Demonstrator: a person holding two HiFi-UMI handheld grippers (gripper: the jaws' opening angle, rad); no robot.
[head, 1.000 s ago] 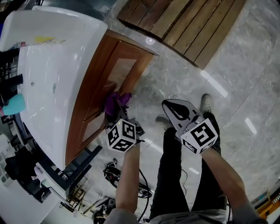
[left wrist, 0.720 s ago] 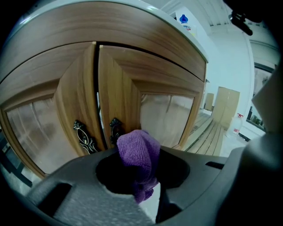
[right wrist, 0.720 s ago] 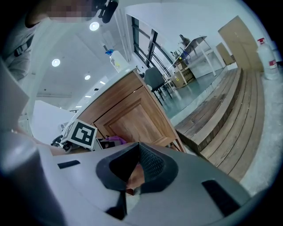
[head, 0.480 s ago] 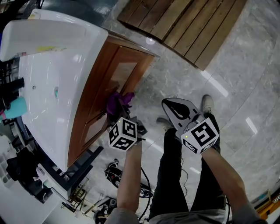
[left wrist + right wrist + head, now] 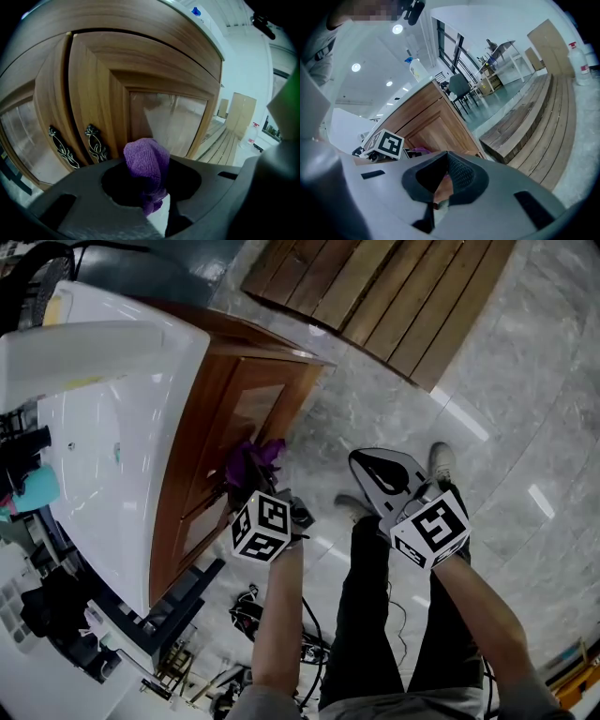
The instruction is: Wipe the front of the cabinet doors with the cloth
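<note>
The cabinet doors [image 5: 98,84] stand just ahead of the left claw [image 5: 154,199], whose jaws are pinched on the purple cloth [image 5: 146,161]. The cloth is bunched at the claw's tips, near the glass panel; whether it touches cannot be told. The right claw [image 5: 440,187] is held well back, pressed together on nothing. The cloth is best laid flat and swept evenly, with the handles [image 5: 96,143] to the claw's left skirted.
</note>
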